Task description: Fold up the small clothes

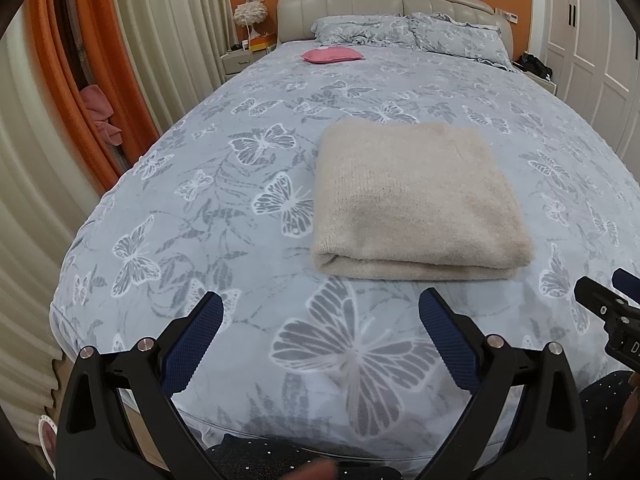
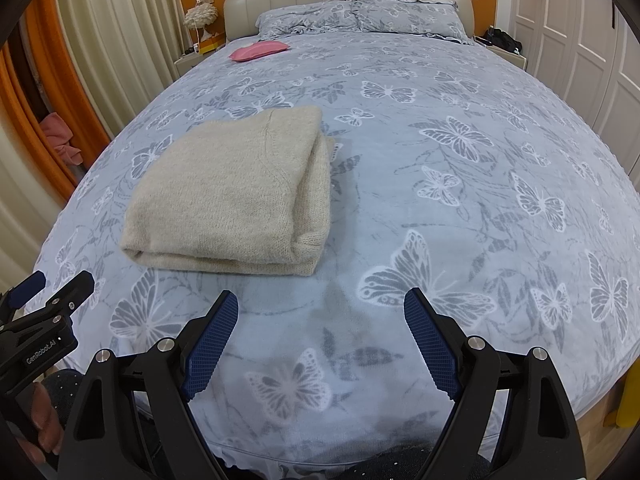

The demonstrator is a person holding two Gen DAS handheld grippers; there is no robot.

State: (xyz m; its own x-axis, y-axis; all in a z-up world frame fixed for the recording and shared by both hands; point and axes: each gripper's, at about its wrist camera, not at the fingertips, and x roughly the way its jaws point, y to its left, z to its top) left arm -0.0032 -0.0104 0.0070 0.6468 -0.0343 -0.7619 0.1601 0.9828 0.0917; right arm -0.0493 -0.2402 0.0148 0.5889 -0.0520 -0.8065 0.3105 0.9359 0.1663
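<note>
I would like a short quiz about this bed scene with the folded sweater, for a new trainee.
1. True or false: the left gripper is shut on the beige sweater.
2. Which small thing lies near the pillows?
A. a pink cushion
B. a green bottle
C. a black shoe
3. Fill in: the bedcover has a pattern of ______.

Key
1. False. Both the left and the right gripper are open, apart from the sweater, which lies folded.
2. A
3. butterflies
</note>
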